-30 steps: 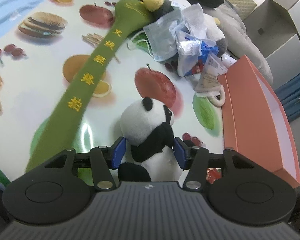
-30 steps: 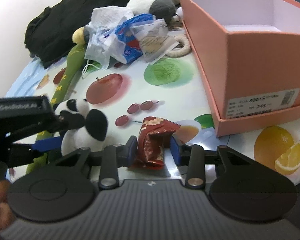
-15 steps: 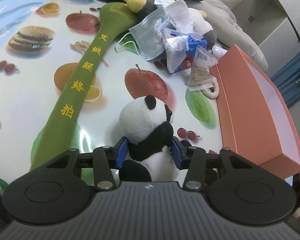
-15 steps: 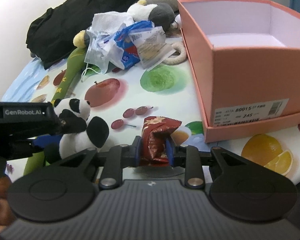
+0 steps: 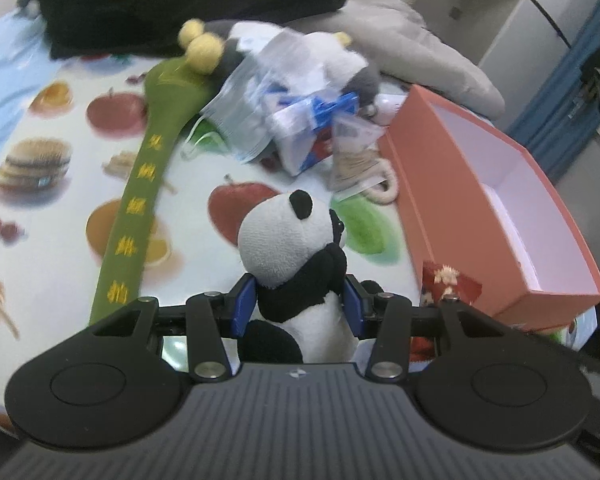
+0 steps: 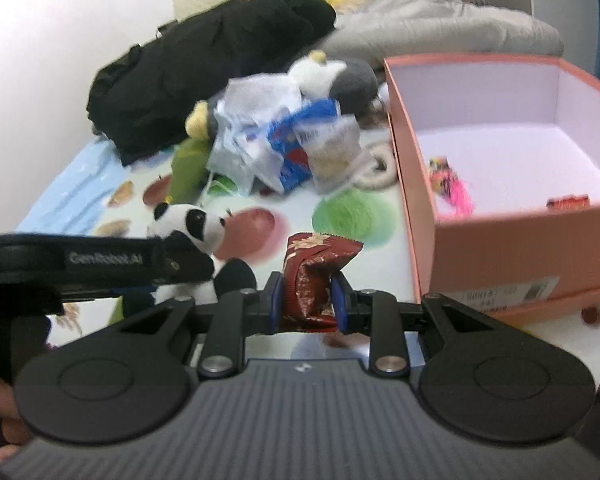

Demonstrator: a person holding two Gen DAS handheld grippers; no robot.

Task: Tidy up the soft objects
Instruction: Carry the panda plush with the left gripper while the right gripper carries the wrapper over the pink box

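Observation:
My left gripper [image 5: 298,308] is shut on a black-and-white panda plush [image 5: 290,240] and holds it above the fruit-print cloth. The panda also shows in the right wrist view [image 6: 192,228]. My right gripper [image 6: 305,300] is shut on a crumpled dark red snack wrapper [image 6: 314,272], lifted off the cloth; the wrapper also shows in the left wrist view [image 5: 448,284]. The open salmon-pink box stands to the right in both views, its wall in the left wrist view [image 5: 432,184] and in the right wrist view [image 6: 500,248]. It holds a pink tassel item [image 6: 450,184] and a small red item [image 6: 568,201].
A long green plush stick [image 5: 140,208] lies on the cloth at the left. A pile of a face mask [image 5: 240,120], plastic bags [image 6: 284,140] and a grey-white plush [image 6: 340,76] lies behind. A black garment [image 6: 204,68] and a grey cushion [image 5: 420,52] lie at the back.
Both grippers have risen with their loads and moved toward the box. The right gripper closed tighter on the wrapper. The inside of the box has come into the right wrist view.

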